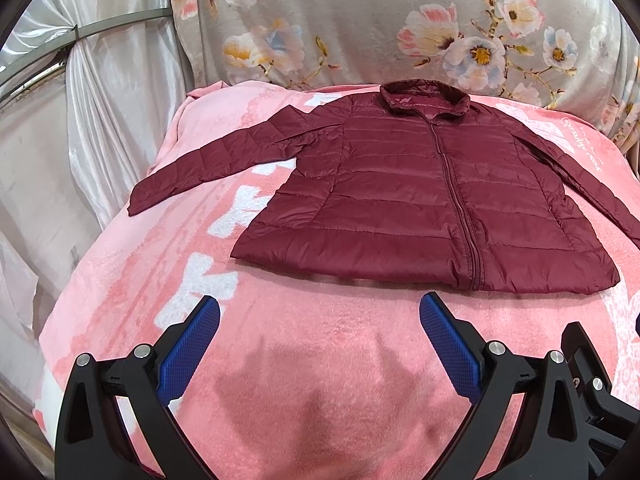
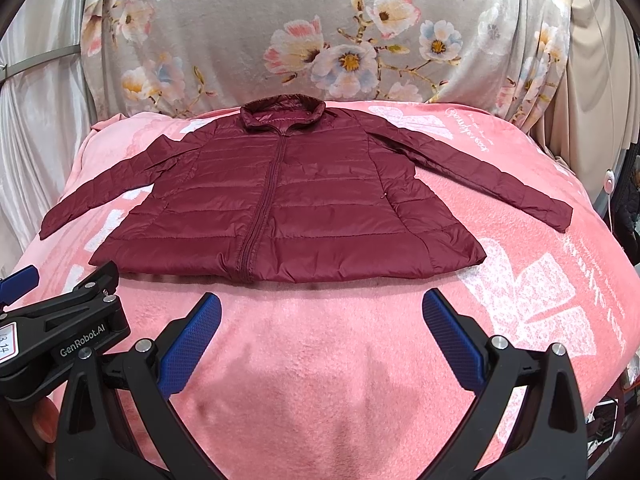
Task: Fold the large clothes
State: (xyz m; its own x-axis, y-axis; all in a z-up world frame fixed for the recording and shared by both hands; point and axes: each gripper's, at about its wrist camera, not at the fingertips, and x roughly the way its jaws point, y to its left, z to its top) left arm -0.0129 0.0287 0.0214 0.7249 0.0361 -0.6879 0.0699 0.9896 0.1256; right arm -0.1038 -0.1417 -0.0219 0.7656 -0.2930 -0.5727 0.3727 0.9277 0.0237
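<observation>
A: Jacket (image 1: pixel 420 200) is lying flat, front up, zip closed, filling the centre of the left wrist view. Collar is pointing toward the top of the frame, hem toward the bottom. Pink blanket (image 1: pixel 320 340) is covering the bed underneath.

B: Sleeves?

A: Both are spreading outward and down. In the right wrist view one sleeve is running to the right edge of the frame, cuff ending mid-right; the other is reaching the left edge. Likely spread this way so each can be folded across the body.

B: Grippers?

A: Left gripper (image 1: pixel 320 344) is hovering over bare blanket at lower centre, blue fingers wide apart, holding nothing. Right gripper (image 2: pixel 322 344) is doing the same, also spread and empty. Both are sitting just short of the hem, not touching cloth.

B: Anything else?

A: Floral cloth (image 2: pixel 320 32) is hanging behind the bed across the top of the frame; pale curtains are hanging at the sides. The left gripper's body is showing at the lower left of the right wrist view, so the two are working close together.

B: Progress?

A: Judging folding as not yet started; no crease is visible.
</observation>
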